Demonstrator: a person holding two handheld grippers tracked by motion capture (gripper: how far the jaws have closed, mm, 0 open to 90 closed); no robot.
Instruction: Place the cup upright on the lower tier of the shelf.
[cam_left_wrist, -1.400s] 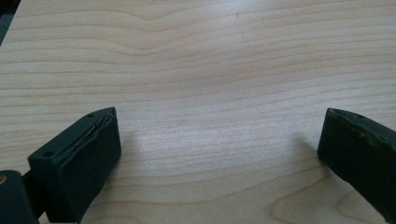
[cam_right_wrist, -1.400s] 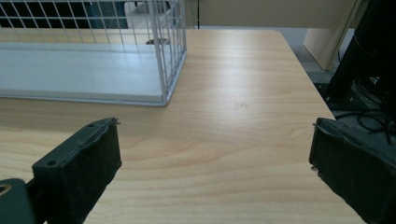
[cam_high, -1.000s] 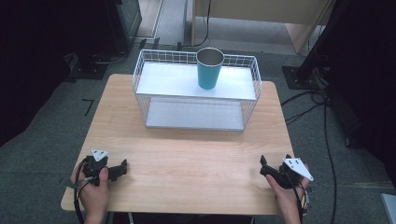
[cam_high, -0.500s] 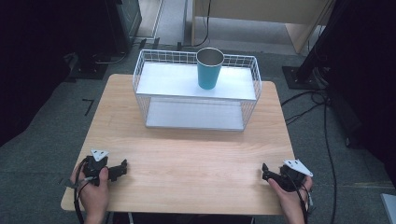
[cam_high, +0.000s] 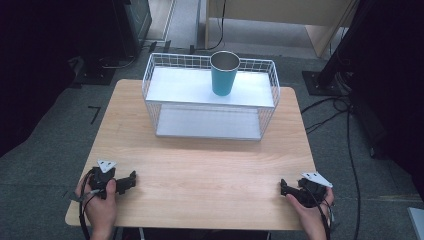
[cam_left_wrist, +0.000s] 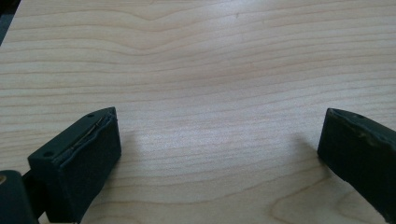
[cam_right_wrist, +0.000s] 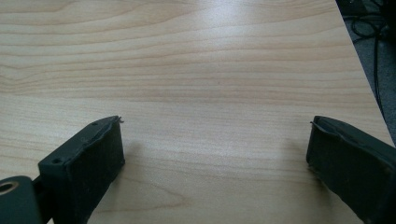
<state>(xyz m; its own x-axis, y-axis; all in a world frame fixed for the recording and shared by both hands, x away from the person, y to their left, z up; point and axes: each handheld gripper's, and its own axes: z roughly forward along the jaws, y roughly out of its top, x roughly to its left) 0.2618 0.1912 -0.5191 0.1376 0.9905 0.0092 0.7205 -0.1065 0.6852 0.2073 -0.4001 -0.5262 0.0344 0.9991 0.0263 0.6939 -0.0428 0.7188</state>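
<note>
At the far edge of the tabletop (cam_high: 200, 165) sits a white wire basket (cam_high: 150, 85), box-shaped, open grid walls, two flat pale shelves inside: upper one level with about mid-height, lower one at the base. On the upper shelf, right of centre, a teal cup (cam_high: 223, 74) stands upright, tapered, mouth open, inside looks dark and I can't tell if anything is in it. Lower shelf carries nothing visible. Tabletop is light wood, straight grain with a few wavy knots, rounded corners, matte with a soft glare patch. Left tool (cam_high: 131, 180) rests at the near left corner of the tabletop, held in a hand (cam_high: 102, 202), grey three-cornered plate on top; in the left gripper view its jaws are wide apart, black rubbery pads, bare wood between them. Right tool (cam_high: 283, 186) rests at the near right corner, in the other hand (cam_high: 312, 212); jaws likewise spread wide over bare wood, table edge and floor cables off to one side. Both tools well apart from basket and cup.
</note>
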